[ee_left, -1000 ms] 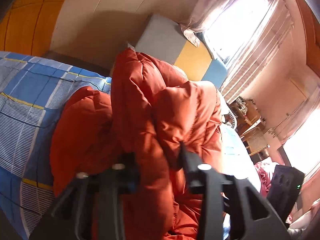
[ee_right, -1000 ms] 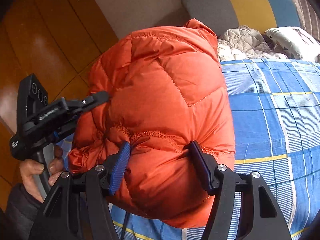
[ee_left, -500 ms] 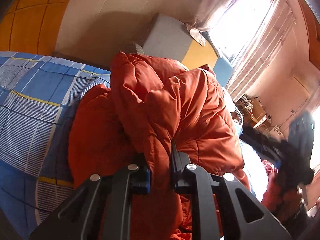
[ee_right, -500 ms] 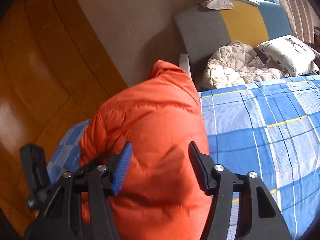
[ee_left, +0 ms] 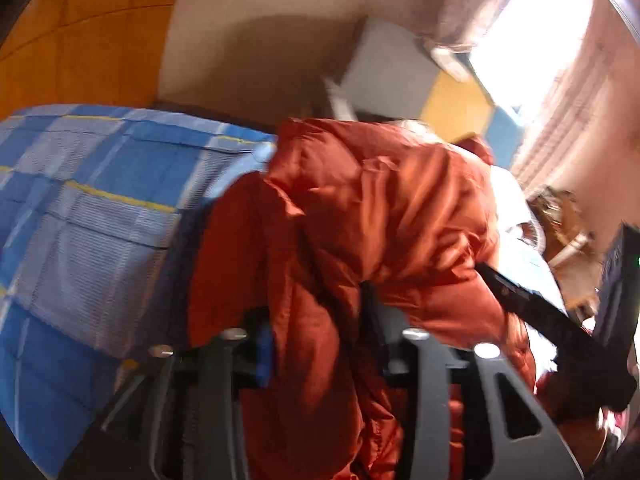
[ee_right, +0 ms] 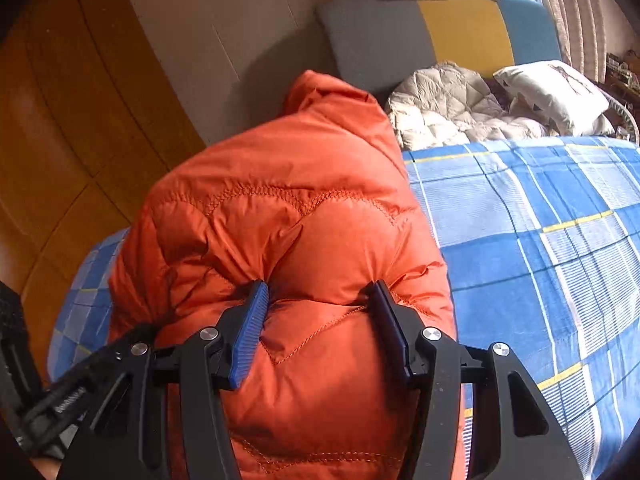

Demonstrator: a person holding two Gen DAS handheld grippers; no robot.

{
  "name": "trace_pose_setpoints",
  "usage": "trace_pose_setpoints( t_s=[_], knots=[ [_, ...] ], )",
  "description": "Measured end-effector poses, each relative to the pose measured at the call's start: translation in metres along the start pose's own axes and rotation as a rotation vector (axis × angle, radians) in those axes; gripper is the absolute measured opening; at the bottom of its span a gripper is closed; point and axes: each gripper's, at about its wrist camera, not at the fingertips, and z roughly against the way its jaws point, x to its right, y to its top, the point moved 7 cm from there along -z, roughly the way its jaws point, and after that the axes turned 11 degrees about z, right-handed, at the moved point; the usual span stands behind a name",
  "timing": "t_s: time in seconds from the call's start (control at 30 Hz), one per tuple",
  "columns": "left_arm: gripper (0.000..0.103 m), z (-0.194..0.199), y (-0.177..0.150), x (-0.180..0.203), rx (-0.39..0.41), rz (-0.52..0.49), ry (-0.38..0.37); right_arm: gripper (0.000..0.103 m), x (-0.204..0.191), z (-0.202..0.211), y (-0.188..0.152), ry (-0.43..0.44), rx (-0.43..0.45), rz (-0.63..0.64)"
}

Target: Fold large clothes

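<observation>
Both claws working one orange puffer jacket [ee_right: 304, 240] heaped on the blue checked bedspread [ee_right: 540, 240]; right claw [ee_right: 320, 300] clamped on a padded fold; left claw [ee_left: 316, 320] just opening, cloth between loose jaws; mid-fold, likely; next, regrip and lay flat.

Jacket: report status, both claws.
Right claw pinching jacket bulk. Left claw just opening, jacket fold between its fingers. Jacket bunched on bed. Nothing blocking.
</observation>
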Motion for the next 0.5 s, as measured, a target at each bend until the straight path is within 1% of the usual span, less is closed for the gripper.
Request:
trace_pose_setpoints(
  t_s=[0.03,0.07,0.1,0.13,0.2,0.23,0.27,0.33,0.43,0.5],
  knots=[
    [0.054,0.002,0.002,0.001,0.004,0.004,0.002,0.054,0.000,-0.003,-0.001,-0.010,-0.002,0.011],
    [0.057,0.005,0.006,0.001,0.012,0.028,-0.004,0.054,-0.001,-0.005,-0.003,-0.015,-0.003,0.015],
    [0.063,0.007,0.010,0.001,0.009,0.056,-0.018,0.054,-0.002,-0.005,-0.005,-0.013,-0.004,0.017],
    [0.065,0.010,0.014,0.003,0.006,0.074,-0.032,0.054,-0.004,-0.005,-0.004,-0.017,-0.006,0.025],
    [0.065,0.016,0.026,0.006,0.030,0.070,-0.001,0.054,-0.005,-0.005,-0.004,-0.014,-0.013,0.030],
    [0.065,0.017,0.034,0.011,0.035,0.066,0.000,0.054,-0.005,-0.006,-0.004,-0.014,-0.017,0.029],
    [0.065,0.015,0.038,0.013,0.034,0.066,0.019,0.054,-0.005,-0.006,-0.003,-0.017,-0.020,0.032],
    [0.063,0.007,0.044,0.020,0.041,0.024,0.081,0.054,-0.005,-0.007,-0.001,-0.024,-0.033,0.039],
    [0.063,-0.010,0.043,0.022,0.023,0.000,0.142,0.054,-0.010,0.001,0.005,-0.015,-0.049,0.062],
    [0.063,-0.018,0.042,0.021,0.031,-0.006,0.150,0.054,-0.003,0.008,0.014,0.015,-0.045,0.015]
  ],
)
